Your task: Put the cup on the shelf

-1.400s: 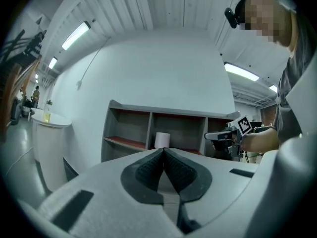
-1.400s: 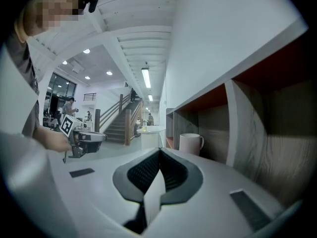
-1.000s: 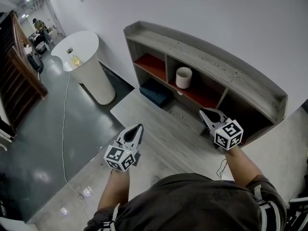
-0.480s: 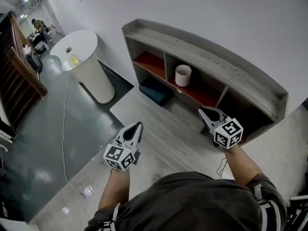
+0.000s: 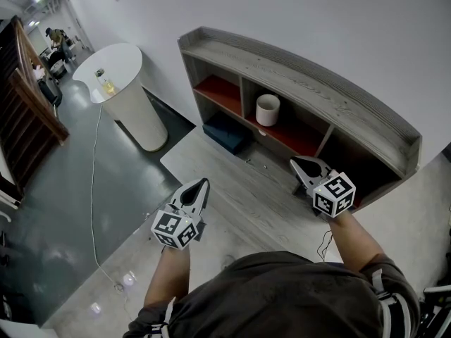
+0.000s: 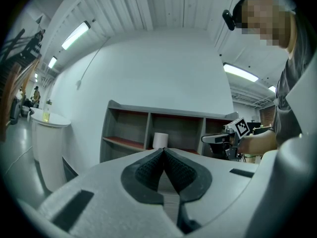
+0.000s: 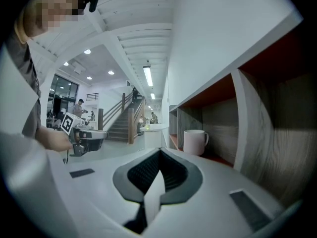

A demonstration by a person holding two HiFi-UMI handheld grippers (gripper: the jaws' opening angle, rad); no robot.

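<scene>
Cup [image 5: 268, 110]: white and upright on the red board of the middle compartment of the shelf [image 5: 320, 94]. Nothing touches it. In the right gripper view its handle points toward the divider on that side.

Shelf: grey wood with three compartments in a row, standing against the white wall. The left and middle compartments have red boards (the right one is too dark to tell).

Left hand-held gripper [image 5: 203, 184]: the jaws are pressed together with nothing between them. It hangs over the pale wood floor [image 5: 239, 196] at about 7 o'clock from the cup, well apart from it. Its own view faces the front of the shelf, with the cup just above the joined tips.

Right hand-held gripper [image 5: 297, 163]: the jaws are together and empty. It sits at about 5 o'clock from the cup, near the front of the right compartment and not touching the shelf.

Dark box [image 5: 227, 134]: lies low at the foot of the shelf, below the left compartment, at about 8 o'clock from the cup.

Round white surface [image 5: 130, 60]: stands at 10 o'clock from the left hand-held gripper and carries a small bottle [image 5: 107, 84].

Cable [image 5: 92, 189]: thin and pale, running down the dark floor beside the round white surface.
</scene>
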